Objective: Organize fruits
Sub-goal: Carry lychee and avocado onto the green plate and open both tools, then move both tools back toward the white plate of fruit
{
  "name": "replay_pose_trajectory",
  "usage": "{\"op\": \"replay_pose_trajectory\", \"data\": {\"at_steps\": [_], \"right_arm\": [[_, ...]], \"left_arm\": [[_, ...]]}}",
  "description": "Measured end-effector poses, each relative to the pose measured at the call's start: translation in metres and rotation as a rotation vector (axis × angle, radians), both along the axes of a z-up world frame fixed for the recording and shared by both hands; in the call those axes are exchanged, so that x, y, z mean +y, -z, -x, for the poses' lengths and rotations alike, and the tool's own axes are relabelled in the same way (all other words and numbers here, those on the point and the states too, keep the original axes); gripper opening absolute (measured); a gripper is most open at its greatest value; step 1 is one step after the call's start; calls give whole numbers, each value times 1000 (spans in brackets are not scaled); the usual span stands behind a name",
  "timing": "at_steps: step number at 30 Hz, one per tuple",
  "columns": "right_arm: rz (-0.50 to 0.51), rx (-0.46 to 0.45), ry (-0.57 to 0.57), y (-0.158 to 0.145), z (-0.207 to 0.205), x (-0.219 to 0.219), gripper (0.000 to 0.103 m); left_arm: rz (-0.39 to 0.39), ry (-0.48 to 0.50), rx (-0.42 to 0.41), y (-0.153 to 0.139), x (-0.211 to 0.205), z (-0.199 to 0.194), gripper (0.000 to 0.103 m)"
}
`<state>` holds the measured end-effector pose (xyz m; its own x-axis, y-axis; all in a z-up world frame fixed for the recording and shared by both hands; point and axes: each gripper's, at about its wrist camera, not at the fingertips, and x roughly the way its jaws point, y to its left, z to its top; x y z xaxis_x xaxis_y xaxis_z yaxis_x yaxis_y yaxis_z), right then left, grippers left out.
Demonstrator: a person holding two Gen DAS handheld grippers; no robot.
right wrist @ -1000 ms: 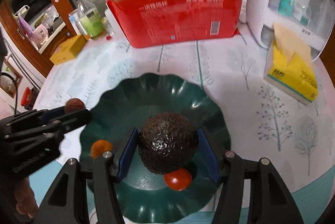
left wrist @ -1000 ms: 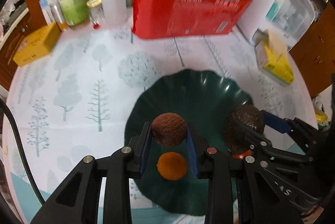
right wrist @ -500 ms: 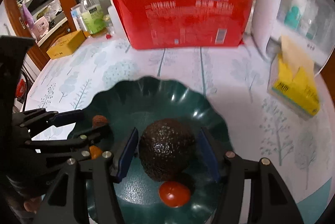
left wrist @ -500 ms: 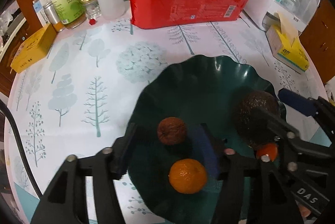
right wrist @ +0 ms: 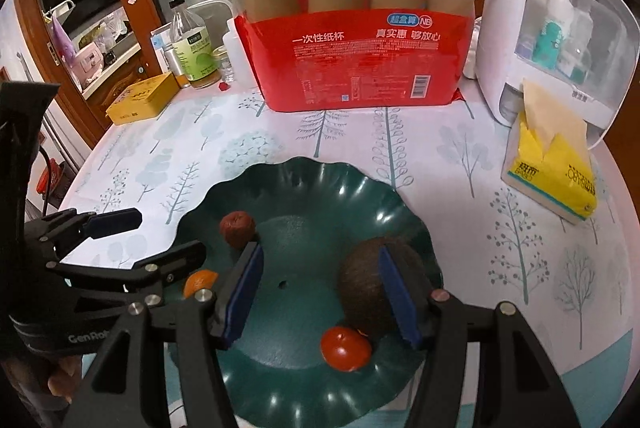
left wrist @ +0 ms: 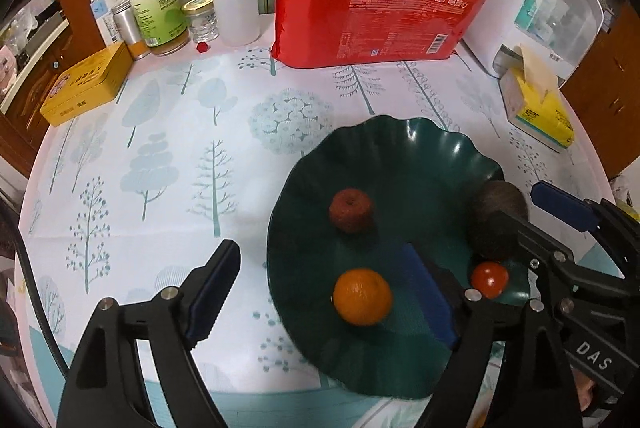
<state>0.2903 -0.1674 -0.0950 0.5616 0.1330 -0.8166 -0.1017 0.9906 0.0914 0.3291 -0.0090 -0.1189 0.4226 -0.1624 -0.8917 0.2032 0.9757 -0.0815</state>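
The left gripper point(left wrist: 320, 292) has just been opening and now stands spread wide with nothing between its blue pads; one finger hangs over the tablecloth just outside the scalloped dark green plate point(left wrist: 400, 148), the other over the plate's near side. The right gripper point(right wrist: 320, 292) is parted too, and the big dark rough-skinned avocado point(right wrist: 364, 284) sits on the plate against the inner face of its right pad, no longer squeezed as far as the wrist view shows. On the plate, the small wrinkled brown round fruit point(left wrist: 351, 210) lies towards the centre-left, the orange tangerine point(left wrist: 362, 297) near the near-left rim, and the small red tomato point(left wrist: 489, 280) touching or just beside the avocado at the near-right. All four fruits appear to be on the plate, so the sensible move is to lift both tools straight up and clear, keeping the right pad from nudging the avocado, which could roll onto the tomato or towards the rim.
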Motion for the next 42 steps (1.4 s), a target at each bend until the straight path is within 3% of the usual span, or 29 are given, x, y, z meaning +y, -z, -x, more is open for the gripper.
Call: {"op": "replay_pose_trajectory", "data": {"at_steps": [8,21,28,35,39,42], "right_arm": [[-19,-10,-5,-15,25,3,61],[-30,-50,-11,-64,76,-2,61],[-53,-71,-20,-83,114,-14,61],[-6,-66,-67,-82,157,-21,61],[-10,-29,-79,-69,178,-28,61],[45,-33,-69,-58,192,-29,61]], "left_arm": [[-21,3,-25,-26,5,31,83],[11,-27,-118,-95,14,98,86],[28,-56,-148,-118,26,141,87],[30,-65,-146,-116,27,191,88],[7,-68,-123,-99,22,216,88],[-25,-76,-95,-79,18,233,88]]}}
